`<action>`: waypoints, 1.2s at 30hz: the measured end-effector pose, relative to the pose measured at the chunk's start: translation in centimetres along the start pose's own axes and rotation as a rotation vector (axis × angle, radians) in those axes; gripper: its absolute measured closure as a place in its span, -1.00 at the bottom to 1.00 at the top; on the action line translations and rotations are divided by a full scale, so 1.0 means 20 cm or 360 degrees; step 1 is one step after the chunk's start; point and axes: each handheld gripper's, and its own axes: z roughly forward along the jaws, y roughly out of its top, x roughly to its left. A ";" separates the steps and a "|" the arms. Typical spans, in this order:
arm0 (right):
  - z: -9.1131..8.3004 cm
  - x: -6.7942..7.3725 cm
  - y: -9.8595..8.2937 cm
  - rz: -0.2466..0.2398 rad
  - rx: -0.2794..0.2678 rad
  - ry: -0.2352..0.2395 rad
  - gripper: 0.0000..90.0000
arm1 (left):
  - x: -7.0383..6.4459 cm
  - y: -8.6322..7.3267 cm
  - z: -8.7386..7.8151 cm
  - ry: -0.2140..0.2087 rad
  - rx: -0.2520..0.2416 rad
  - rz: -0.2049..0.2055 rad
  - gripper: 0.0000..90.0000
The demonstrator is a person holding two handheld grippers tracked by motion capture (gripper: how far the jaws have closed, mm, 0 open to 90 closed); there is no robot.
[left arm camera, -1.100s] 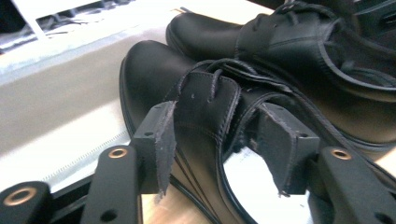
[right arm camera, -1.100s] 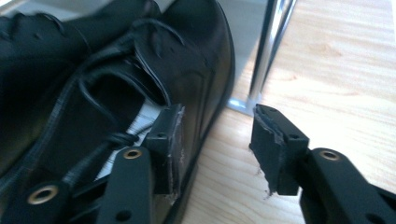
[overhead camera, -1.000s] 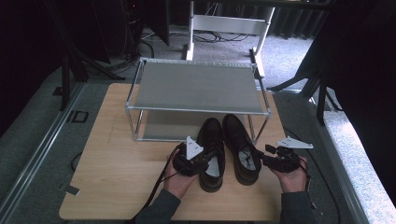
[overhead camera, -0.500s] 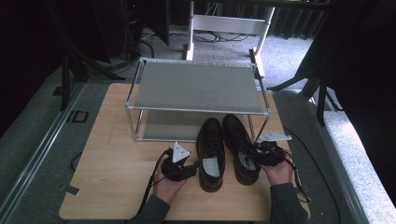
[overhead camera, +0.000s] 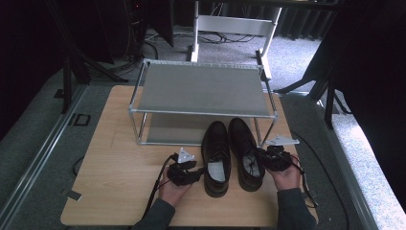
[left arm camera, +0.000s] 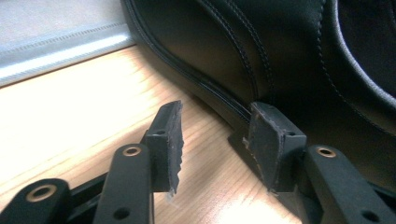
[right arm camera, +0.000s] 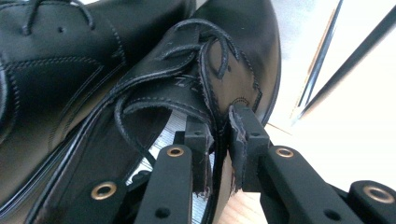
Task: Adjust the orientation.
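2 black leather shoes sit side by side on the wooden tabletop [overhead camera: 115, 158], toes pointing under the grey metal rack [overhead camera: 201, 88]. The right shoe [overhead camera: 244, 153] has its outer collar pinched between the jaws of the right tool [right arm camera: 218, 149], which are nearly closed on the leather edge. The left tool [left arm camera: 215, 140] stands wide open with nothing between its jaws, 1 jaw touching the sole edge of the left shoe [overhead camera: 215, 155].

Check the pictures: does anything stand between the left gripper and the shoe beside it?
Nothing visible does. The left gripper is open over bare table, one jaw against the left shoe.
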 end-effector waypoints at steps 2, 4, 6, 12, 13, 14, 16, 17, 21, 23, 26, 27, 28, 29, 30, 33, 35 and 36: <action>0.00 0.01 0.00 -0.0009 0.0003 0.0003 0.74 | 0.01 0.00 0.00 -0.0020 0.0001 -0.0009 0.25; 0.00 0.01 0.00 -0.0008 0.0000 0.0013 0.74 | 0.01 0.00 0.01 -0.0036 0.0000 -0.0017 0.25; 0.00 0.02 0.00 -0.0013 0.0005 0.0021 0.75 | 0.01 0.00 0.01 -0.0046 -0.0001 -0.0026 0.27; -0.01 0.03 0.00 -0.0037 0.0016 0.0049 0.76 | 0.01 0.00 0.02 -0.0095 0.0006 -0.0054 0.32; -0.01 0.03 0.00 -0.0041 0.0021 0.0054 0.76 | 0.00 0.00 0.02 -0.0098 0.0005 -0.0055 0.32; -0.01 0.03 -0.01 -0.0042 0.0023 0.0059 0.76 | 0.00 0.00 0.02 -0.0105 0.0007 -0.0056 0.32; -0.02 0.03 -0.01 -0.0051 0.0027 0.0073 0.77 | -0.01 0.00 0.03 -0.0130 0.0010 -0.0056 0.32; -0.02 0.03 -0.01 -0.0053 0.0028 0.0075 0.77 | -0.01 0.00 0.03 -0.0137 0.0013 -0.0052 0.32; -0.03 0.03 -0.03 -0.0055 0.0030 0.0103 0.77 | -0.04 0.01 0.05 -0.0150 0.0020 -0.0027 0.32; -0.04 0.02 -0.03 -0.0052 0.0030 0.0110 0.77 | -0.04 0.01 0.05 -0.0155 0.0021 -0.0029 0.32; -0.05 0.01 -0.04 -0.0061 0.0030 0.0129 0.77 | -0.04 0.01 0.05 -0.0169 0.0020 -0.0044 0.32; -0.05 0.01 -0.04 -0.0059 0.0031 0.0131 0.77 | -0.04 0.01 0.05 -0.0176 0.0023 -0.0046 0.33; -0.05 0.00 -0.04 -0.0051 0.0028 0.0129 0.77 | -0.04 0.01 0.06 -0.0198 0.0023 -0.0054 0.33; -0.05 0.00 -0.05 -0.0046 0.0021 0.0129 0.77 | -0.05 0.01 0.06 -0.0208 0.0025 -0.0053 0.36; -0.05 0.00 -0.04 -0.0050 0.0016 0.0121 0.77 | -0.05 0.02 0.07 -0.0226 0.0025 -0.0052 0.39; -0.05 -0.01 -0.03 -0.0054 0.0012 0.0077 0.77 | -0.08 0.03 0.09 -0.0256 0.0039 -0.0019 0.41; -0.04 -0.02 -0.02 -0.0064 0.0015 0.0059 0.77 | -0.10 0.03 0.10 -0.0277 0.0043 -0.0008 0.41; -0.04 -0.03 -0.01 -0.0086 0.0012 0.0043 0.77 | -0.11 0.04 0.11 -0.0289 0.0045 -0.0006 0.41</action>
